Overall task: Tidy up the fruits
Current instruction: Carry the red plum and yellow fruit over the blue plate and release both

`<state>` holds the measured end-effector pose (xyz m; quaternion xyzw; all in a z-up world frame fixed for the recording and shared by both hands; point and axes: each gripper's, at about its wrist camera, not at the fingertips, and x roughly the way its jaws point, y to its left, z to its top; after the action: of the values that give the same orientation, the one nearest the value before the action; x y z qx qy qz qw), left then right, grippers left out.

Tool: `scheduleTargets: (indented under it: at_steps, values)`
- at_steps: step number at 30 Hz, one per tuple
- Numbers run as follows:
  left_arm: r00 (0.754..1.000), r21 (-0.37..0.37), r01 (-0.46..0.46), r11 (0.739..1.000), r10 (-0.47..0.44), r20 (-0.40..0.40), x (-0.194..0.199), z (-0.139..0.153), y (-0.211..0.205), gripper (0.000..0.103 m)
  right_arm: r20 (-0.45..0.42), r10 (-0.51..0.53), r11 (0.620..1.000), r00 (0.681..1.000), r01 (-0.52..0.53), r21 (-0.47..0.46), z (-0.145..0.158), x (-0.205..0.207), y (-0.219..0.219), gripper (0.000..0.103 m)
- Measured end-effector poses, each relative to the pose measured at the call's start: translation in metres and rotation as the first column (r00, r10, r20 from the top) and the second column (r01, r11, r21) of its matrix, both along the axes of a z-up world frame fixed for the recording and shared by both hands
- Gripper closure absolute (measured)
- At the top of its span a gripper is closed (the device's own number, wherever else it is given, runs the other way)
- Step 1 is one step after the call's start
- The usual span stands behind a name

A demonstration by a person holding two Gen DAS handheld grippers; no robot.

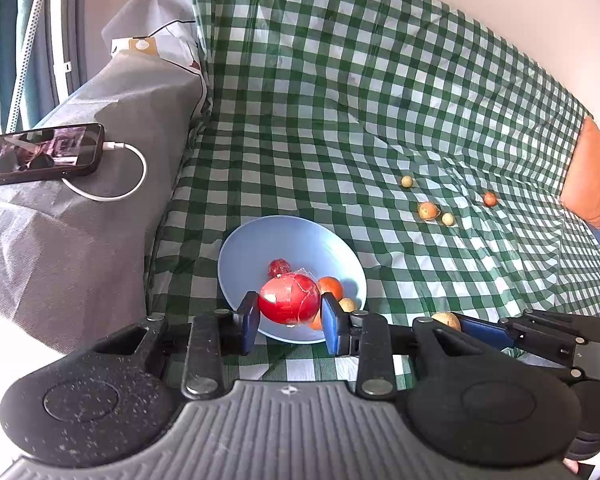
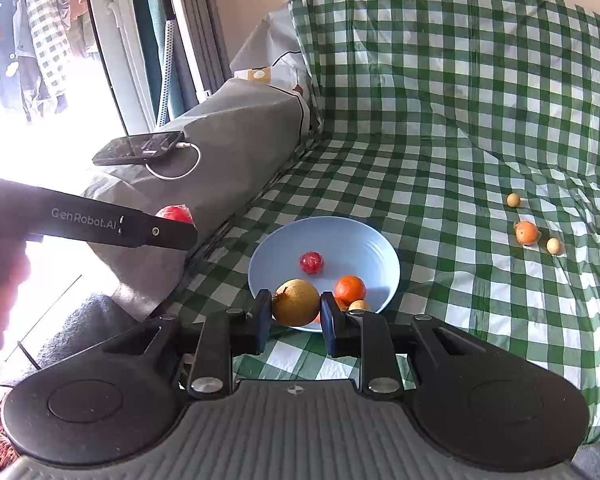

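My left gripper (image 1: pixel 289 303) is shut on a red apple (image 1: pixel 289 298) wrapped in clear film, held just above the near side of the light blue bowl (image 1: pixel 300 236). My right gripper (image 2: pixel 296 305) is shut on a yellow-brown pear (image 2: pixel 296 302) at the near rim of the same bowl (image 2: pixel 352 236). The bowl holds a small red fruit (image 2: pixel 311 262), an orange (image 2: pixel 350 290) and a small pale fruit (image 2: pixel 359 305). Several small fruits lie loose on the checked cloth to the right: an orange one (image 2: pixel 526 233) and two pale ones (image 2: pixel 513 200) (image 2: pixel 553 246).
A green checked cloth (image 1: pixel 340 100) covers the sofa seat and back. A grey covered armrest (image 1: pixel 100 208) on the left carries a phone (image 1: pixel 40 156) with a white charging cable. An orange cushion (image 1: pixel 592 176) sits at the far right.
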<state>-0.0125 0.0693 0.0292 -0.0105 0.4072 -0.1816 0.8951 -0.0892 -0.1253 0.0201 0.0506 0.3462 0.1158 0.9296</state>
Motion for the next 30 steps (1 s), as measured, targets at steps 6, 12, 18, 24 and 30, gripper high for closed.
scheduleTargets:
  at_steps: [6, 12, 18, 24, 30]
  values:
    - [1.000, 0.012, 0.001, 1.000, -0.001, -0.022, 0.018, -0.010, -0.006, 0.067, -0.010, 0.000, 1.000, 1.000, 0.000, -0.009, -0.010, 0.018, -0.002, 0.076]
    - [0.999, 0.042, 0.003, 0.999, -0.001, -0.052, 0.043, -0.027, -0.018, 0.067, -0.035, -0.004, 1.000, 0.999, 0.003, -0.026, -0.029, 0.047, -0.002, 0.076]
    - [0.997, 0.079, 0.022, 0.997, -0.016, -0.079, 0.075, -0.051, -0.036, 0.067, -0.078, -0.022, 0.999, 0.997, 0.019, -0.036, -0.054, 0.082, -0.006, 0.076]
    - [0.994, 0.120, 0.022, 0.992, -0.009, -0.108, 0.102, -0.076, -0.048, 0.067, -0.106, -0.032, 0.998, 0.994, 0.026, -0.061, -0.073, 0.111, -0.013, 0.076]
    - [0.990, 0.168, 0.030, 0.985, -0.006, -0.139, 0.122, -0.100, -0.054, 0.067, -0.140, -0.023, 0.996, 0.990, 0.011, -0.087, -0.092, 0.129, -0.017, 0.076]
